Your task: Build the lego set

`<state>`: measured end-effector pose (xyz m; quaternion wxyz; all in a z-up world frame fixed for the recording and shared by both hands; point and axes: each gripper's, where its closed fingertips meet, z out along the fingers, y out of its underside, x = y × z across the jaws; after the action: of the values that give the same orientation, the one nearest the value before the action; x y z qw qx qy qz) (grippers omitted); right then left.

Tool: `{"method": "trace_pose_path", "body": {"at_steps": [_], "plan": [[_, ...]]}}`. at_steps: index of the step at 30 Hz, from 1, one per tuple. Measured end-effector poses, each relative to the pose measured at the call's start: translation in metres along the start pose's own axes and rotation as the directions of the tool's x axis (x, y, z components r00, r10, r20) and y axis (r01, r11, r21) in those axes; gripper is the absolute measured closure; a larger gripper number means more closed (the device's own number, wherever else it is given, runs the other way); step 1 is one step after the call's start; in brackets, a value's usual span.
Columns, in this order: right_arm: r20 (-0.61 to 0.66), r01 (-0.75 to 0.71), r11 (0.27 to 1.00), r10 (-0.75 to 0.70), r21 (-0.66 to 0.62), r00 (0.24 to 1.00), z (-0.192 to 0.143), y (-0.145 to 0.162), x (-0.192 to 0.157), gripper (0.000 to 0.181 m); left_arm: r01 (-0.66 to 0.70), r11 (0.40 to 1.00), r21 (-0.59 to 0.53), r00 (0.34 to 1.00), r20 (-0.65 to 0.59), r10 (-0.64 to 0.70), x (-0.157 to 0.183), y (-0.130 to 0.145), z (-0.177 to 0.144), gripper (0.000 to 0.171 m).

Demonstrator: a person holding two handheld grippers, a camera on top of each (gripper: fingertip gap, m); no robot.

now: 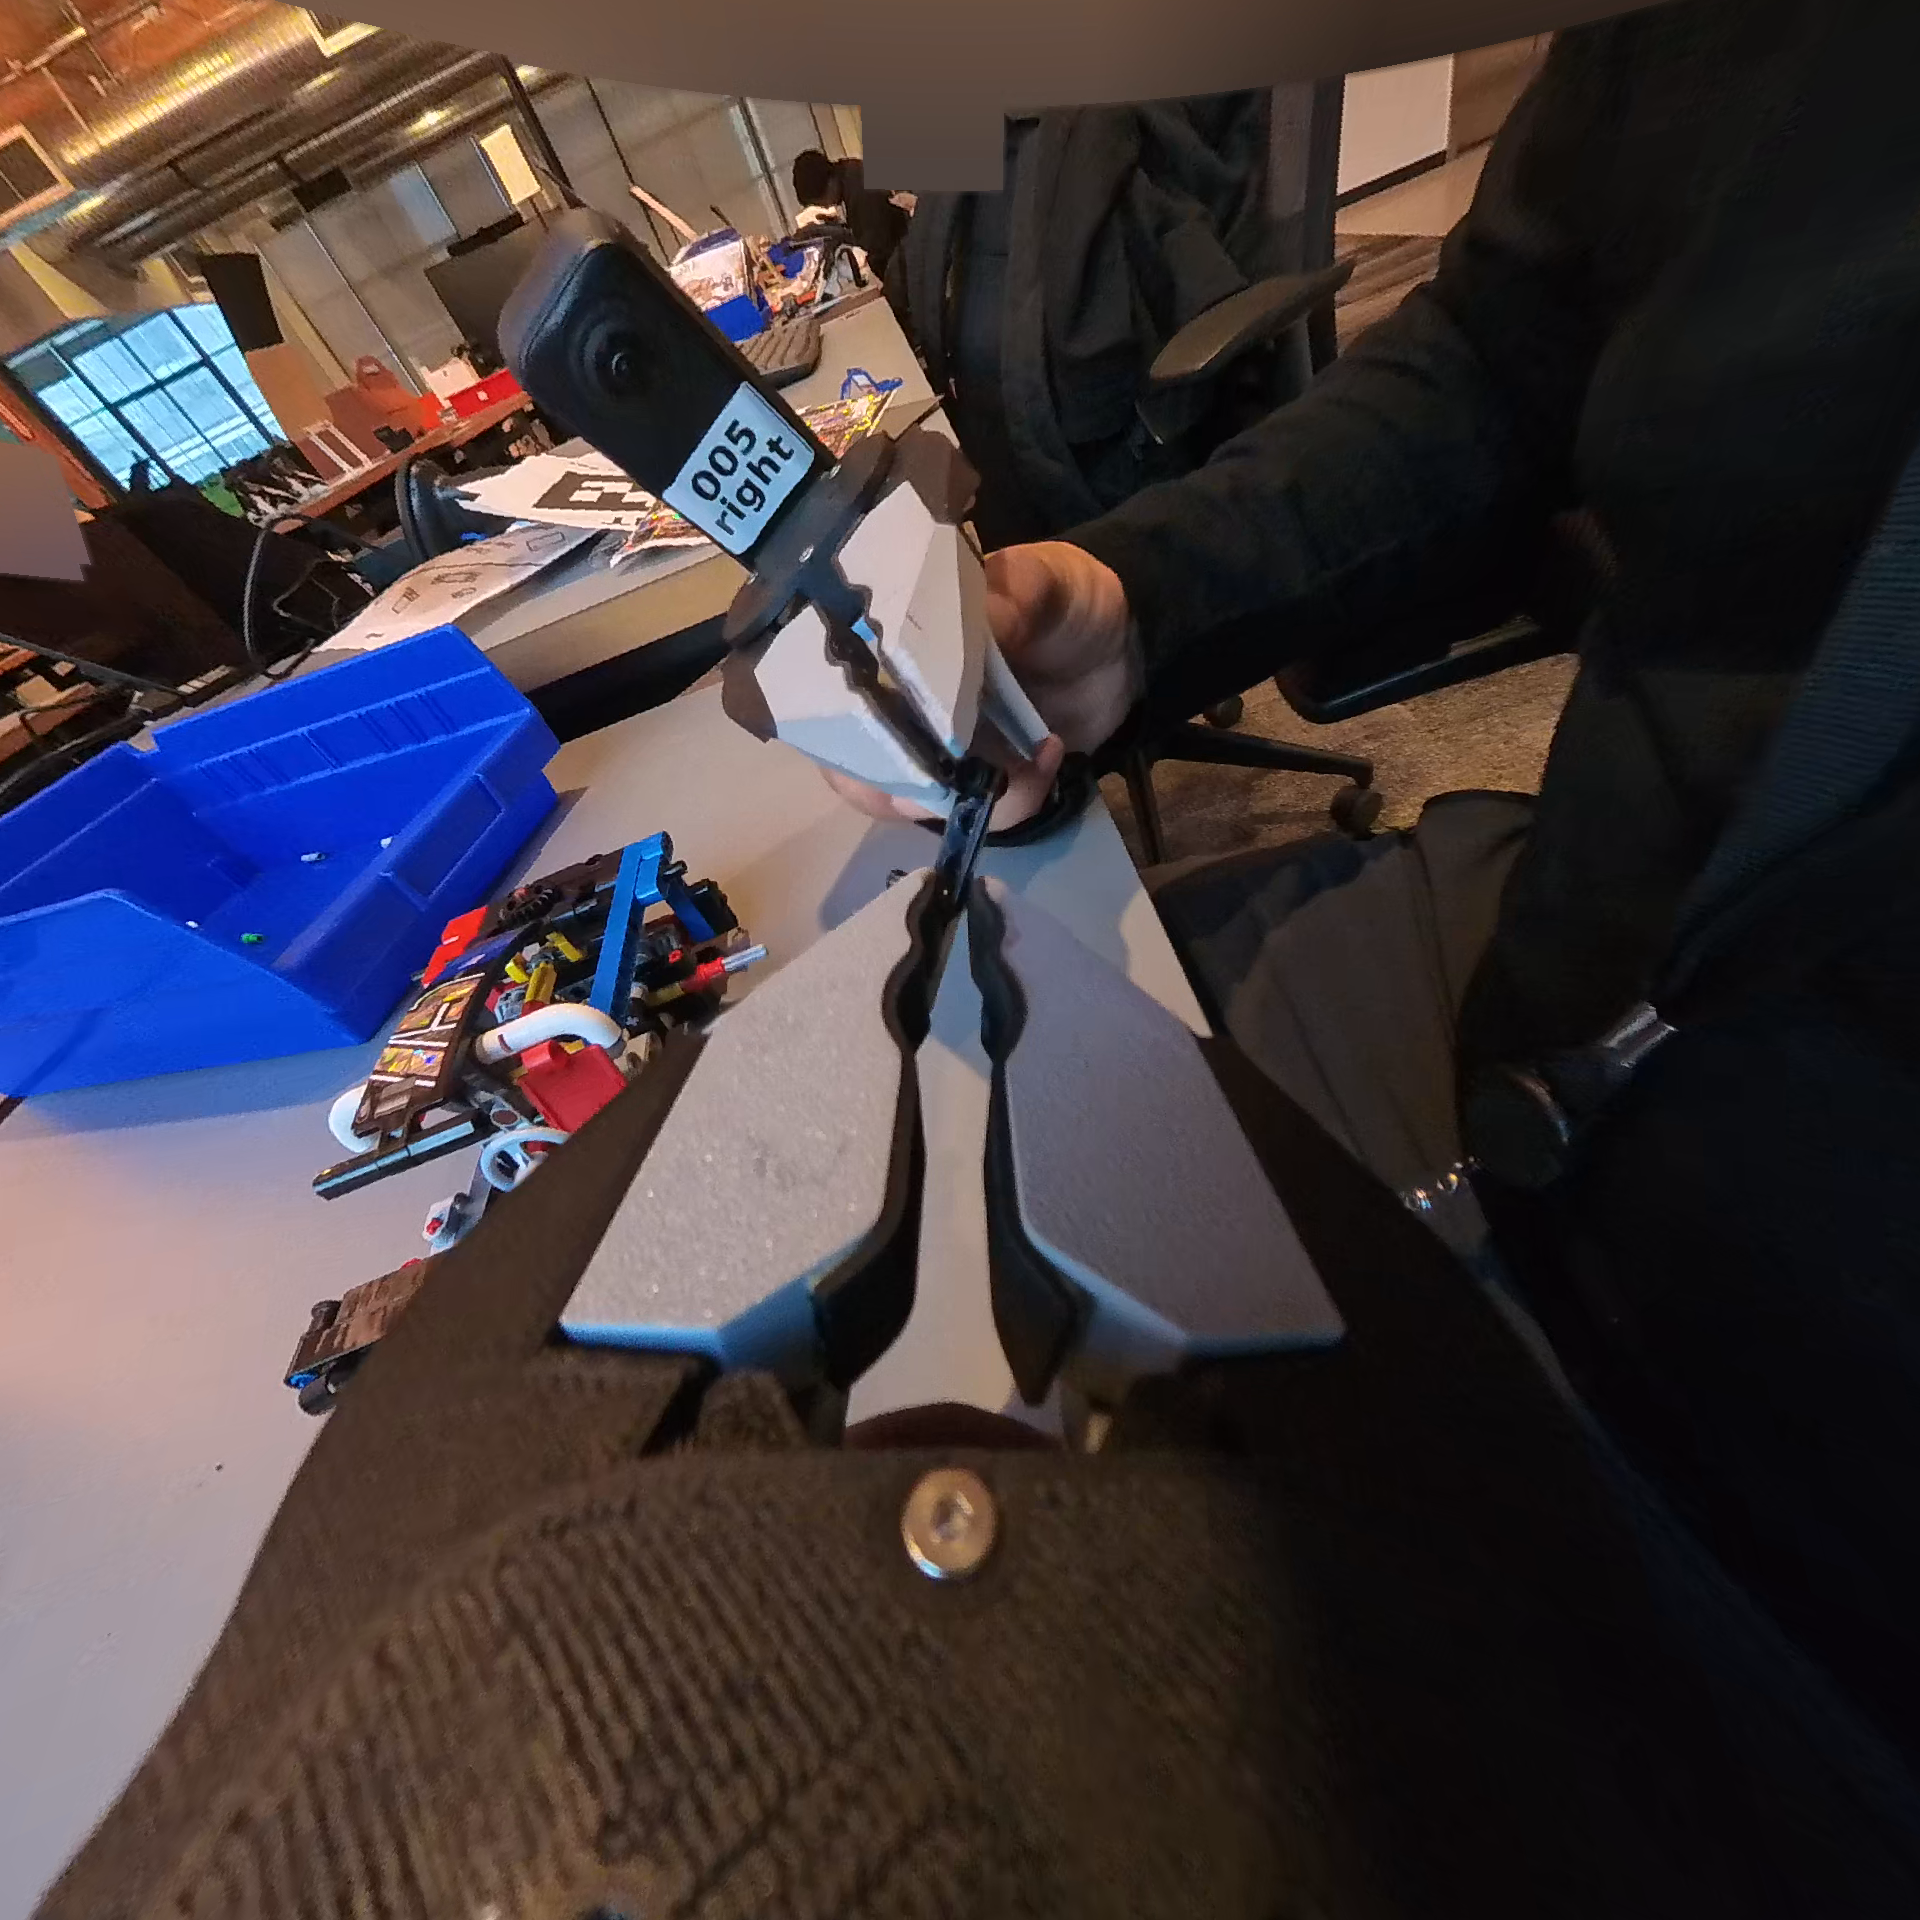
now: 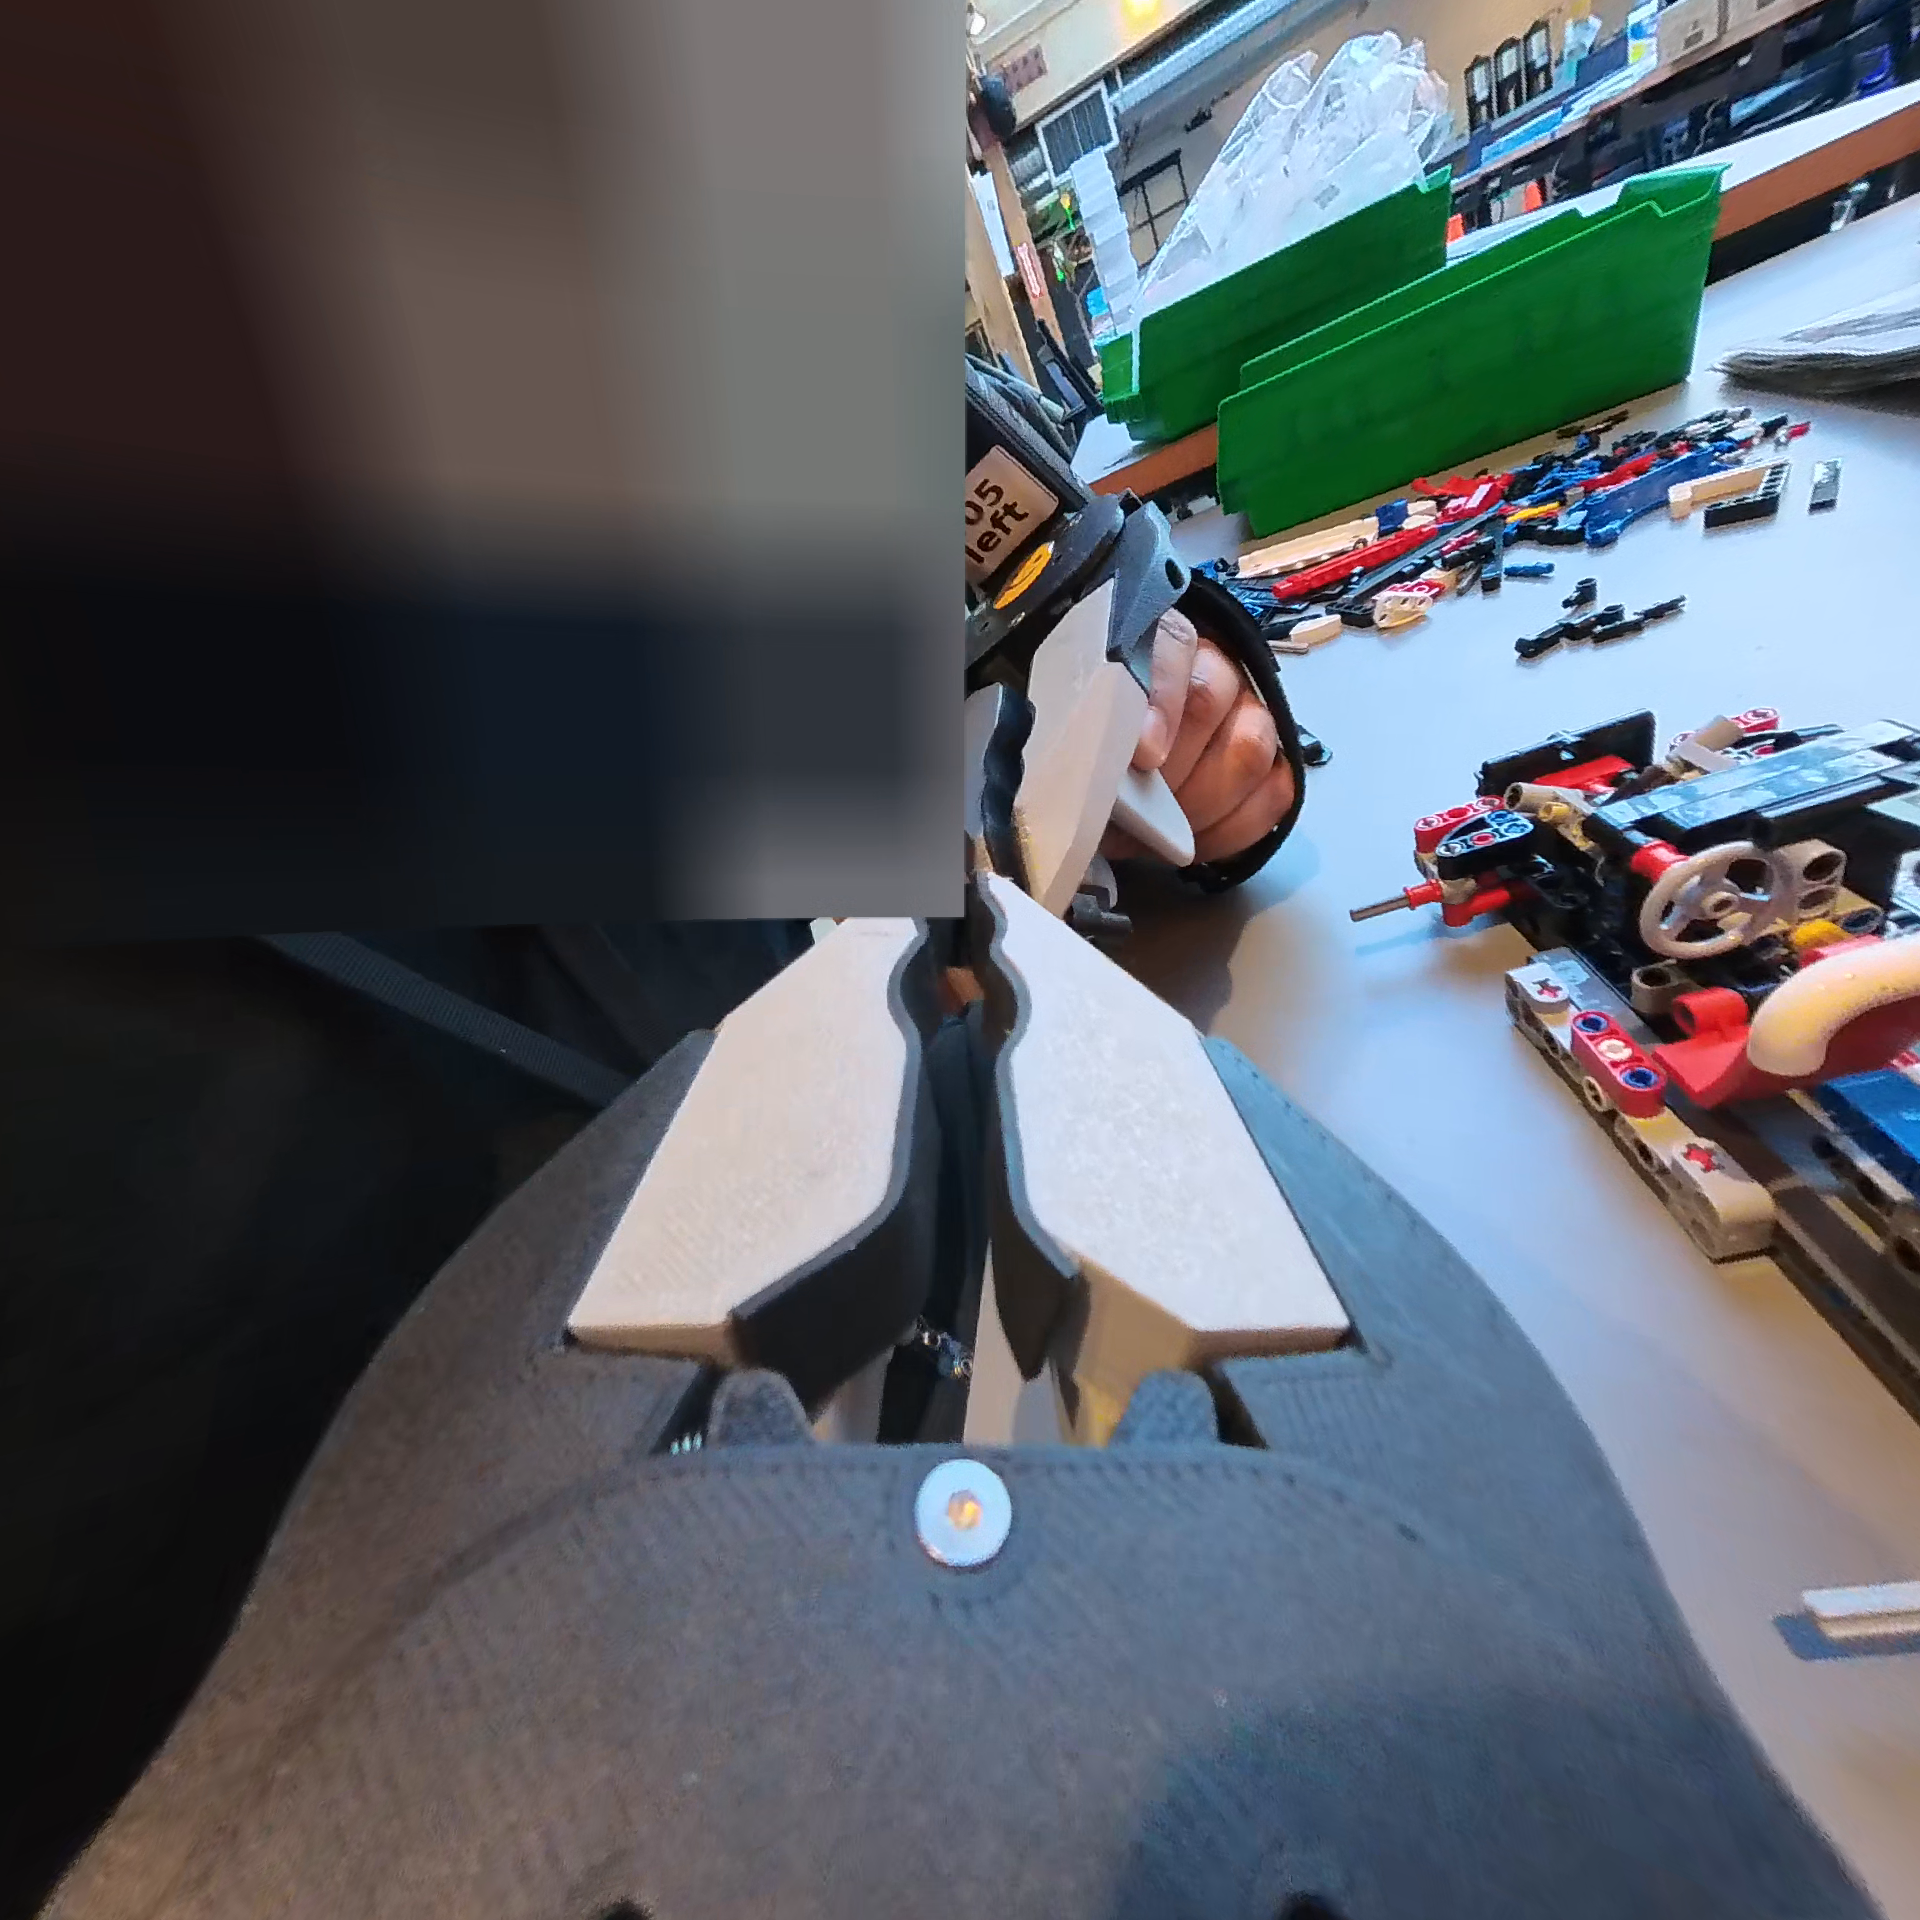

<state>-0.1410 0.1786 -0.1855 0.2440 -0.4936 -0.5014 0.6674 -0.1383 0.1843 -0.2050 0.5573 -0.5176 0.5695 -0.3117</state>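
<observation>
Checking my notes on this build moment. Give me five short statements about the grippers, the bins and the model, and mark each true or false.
1. Both grippers pinch one small black piece between them. True.
2. The blue bin is packed full of bricks. False: only a few tiny bits lie in it.
3. The part-built model rests on the table, held by neither gripper. True.
4. The left gripper is wide open. False: its jaws are closed on the black piece.
5. The green bins stand beyond the loose parts. True.
</observation>
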Motion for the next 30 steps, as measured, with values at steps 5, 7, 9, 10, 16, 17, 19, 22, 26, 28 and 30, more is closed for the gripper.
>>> {"method": "trace_pose_path", "body": {"at_steps": [5,7,9,10,16,17,19,22,26,28,30], "plan": [[-0.047,-0.001,1.000,0.001,-0.010,0.999,-0.002,0.001,0.006,0.181,0.013,0.999,-0.029,1.000,0.013,-0.013,-0.002,0.004,0.002,0.171],[-0.056,-0.010,1.000,0.010,-0.008,0.998,-0.002,0.001,0.008,0.181,0.023,0.999,-0.040,1.000,0.017,-0.022,-0.003,0.006,0.002,0.171],[-0.072,-0.017,1.000,0.016,-0.009,0.997,-0.003,0.001,0.011,0.181,0.034,0.998,-0.054,0.999,0.019,-0.033,-0.005,0.008,0.003,0.171],[-0.076,-0.031,0.999,0.030,-0.014,0.997,-0.004,0.002,0.013,0.181,0.032,0.997,-0.070,0.999,0.024,-0.031,-0.006,0.011,0.003,0.171],[-0.122,0.007,0.994,-0.021,-0.110,0.992,-0.013,0.010,0.018,0.156,-0.173,0.958,-0.230,0.981,0.042,0.188,-0.007,0.027,0.001,0.171],[-0.153,0.026,0.988,-0.049,-0.150,0.987,-0.016,0.013,0.021,0.155,-0.215,0.938,-0.273,0.971,0.040,0.234,-0.007,0.031,0.001,0.171],[-0.242,0.061,0.965,-0.125,-0.256,0.962,-0.023,0.022,0.032,0.158,-0.316,0.853,-0.415,0.929,0.047,0.367,-0.012,0.049,0.000,0.171],[-0.380,0.094,0.927,-0.239,-0.362,0.894,-0.033,0.026,0.044,0.170,-0.393,0.716,-0.578,0.869,0.021,0.494,-0.015,0.068,0.004,0.171],[-0.420,0.163,0.890,-0.354,-0.425,0.836,-0.035,0.033,0.041,0.181,-0.528,0.648,-0.549,0.802,-0.074,0.592,0.001,0.065,0.015,0.170],[-0.406,0.175,0.877,-0.374,-0.447,0.834,-0.033,0.041,0.038,0.181,-0.542,0.639,-0.546,0.796,-0.090,0.598,-0.002,0.066,0.016,0.171],[-0.397,0.151,0.862,-0.371,-0.485,0.840,-0.031,0.053,0.036,0.176,-0.624,0.587,-0.516,0.738,-0.143,0.659,-0.002,0.066,0.016,0.170]]}}
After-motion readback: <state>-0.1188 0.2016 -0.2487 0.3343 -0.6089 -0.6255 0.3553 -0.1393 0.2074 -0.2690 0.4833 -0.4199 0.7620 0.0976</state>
